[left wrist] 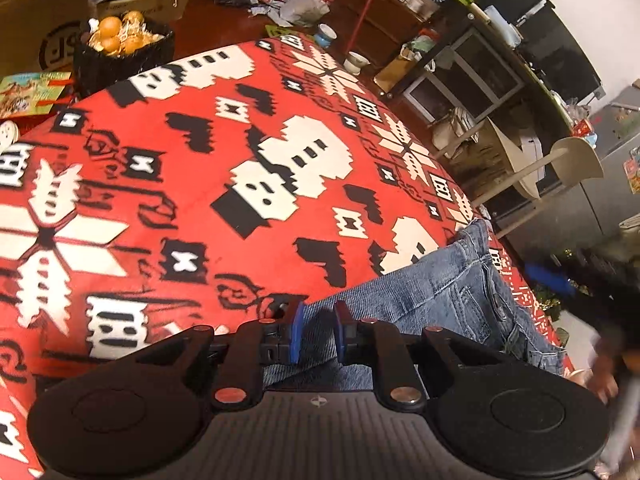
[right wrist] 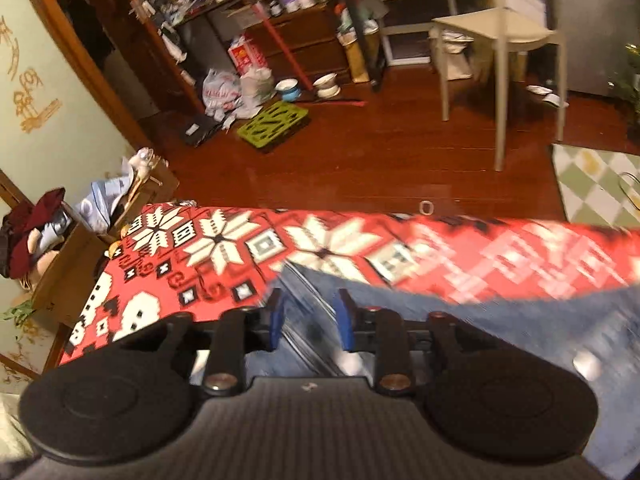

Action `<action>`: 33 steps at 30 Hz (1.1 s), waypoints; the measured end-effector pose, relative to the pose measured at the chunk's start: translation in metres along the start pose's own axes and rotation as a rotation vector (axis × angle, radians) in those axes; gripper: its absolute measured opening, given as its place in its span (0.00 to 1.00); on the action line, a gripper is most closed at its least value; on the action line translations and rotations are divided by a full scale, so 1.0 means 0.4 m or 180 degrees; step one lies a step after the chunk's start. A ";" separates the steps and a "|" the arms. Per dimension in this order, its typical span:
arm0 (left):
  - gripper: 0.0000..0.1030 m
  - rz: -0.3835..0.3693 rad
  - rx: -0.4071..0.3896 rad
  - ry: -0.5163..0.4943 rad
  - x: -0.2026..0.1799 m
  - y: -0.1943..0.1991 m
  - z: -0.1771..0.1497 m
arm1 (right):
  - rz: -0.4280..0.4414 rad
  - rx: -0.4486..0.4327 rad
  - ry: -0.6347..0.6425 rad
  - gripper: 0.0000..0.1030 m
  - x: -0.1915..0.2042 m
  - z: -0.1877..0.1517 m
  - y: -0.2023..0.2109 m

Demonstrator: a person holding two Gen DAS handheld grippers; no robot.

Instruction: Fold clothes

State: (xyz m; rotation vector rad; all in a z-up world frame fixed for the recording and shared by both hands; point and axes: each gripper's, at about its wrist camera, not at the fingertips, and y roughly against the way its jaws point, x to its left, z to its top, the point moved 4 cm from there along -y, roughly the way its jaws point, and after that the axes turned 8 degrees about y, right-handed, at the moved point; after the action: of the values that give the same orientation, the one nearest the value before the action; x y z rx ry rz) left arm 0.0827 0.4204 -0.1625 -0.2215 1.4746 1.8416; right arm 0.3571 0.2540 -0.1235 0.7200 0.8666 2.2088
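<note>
Nearest the lens in each wrist view is that gripper's own black body, filling the bottom of the picture.

Taking the jeans (left wrist: 440, 300) as the landmark: the red patterned blanket (left wrist: 200, 160) spreads out beneath them and far beyond them on every side seen. They lie flat on it, near its edge, with the waistband and pocket seams showing in the left wrist view.

Over the denim the left gripper (left wrist: 318, 330) has its blue pads only a narrow gap apart. Denim fills that gap, but whether the pads pinch a fold or merely hang above the cloth cannot be told.

Also over the denim, the right gripper (right wrist: 308, 322) stands noticeably wider. Its blue pads (right wrist: 346, 324) show cloth between them without clearly pressing it. That view is smeared by motion, so the fabric there reads as streaks.

Past the jeans' waist end, at the left view's right edge, a blurred hand (left wrist: 604, 376) and something blue are too smeared to identify. Much of the jeans is hidden under both gripper bodies.
</note>
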 end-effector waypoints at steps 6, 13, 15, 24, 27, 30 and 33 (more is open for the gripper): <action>0.11 -0.0105 0.0029 0.0257 0.035 0.012 -0.004 | -0.0162 0.0238 0.0340 0.36 0.072 0.057 -0.148; 0.03 -0.0018 -0.0064 0.0224 0.045 0.012 -0.011 | -0.0450 0.0283 0.0373 0.09 0.088 0.055 -0.199; 0.03 0.0005 -0.0090 0.0191 0.041 0.013 -0.013 | -0.0459 0.0205 0.0153 0.08 0.071 0.054 -0.200; 0.03 0.0070 -0.0139 0.0240 0.039 0.018 -0.016 | -0.0552 -0.0022 0.0087 0.13 0.058 0.042 -0.203; 0.03 0.0087 -0.0155 0.0283 0.040 0.030 -0.007 | -0.0600 -0.0244 -0.0044 0.23 0.045 0.071 -0.151; 0.04 0.0016 -0.0205 0.0269 0.032 0.046 0.004 | -0.0336 -0.0216 -0.0087 0.22 0.057 0.060 -0.102; 0.04 -0.0216 -0.0251 0.0220 0.008 0.058 0.006 | -0.0164 0.0049 0.0095 0.07 0.098 0.011 -0.095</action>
State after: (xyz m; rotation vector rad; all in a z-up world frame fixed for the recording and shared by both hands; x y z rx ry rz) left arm 0.0663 0.4229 -0.1458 -0.3724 1.4246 1.8555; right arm 0.3490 0.3057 -0.1389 0.6660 0.9081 2.1745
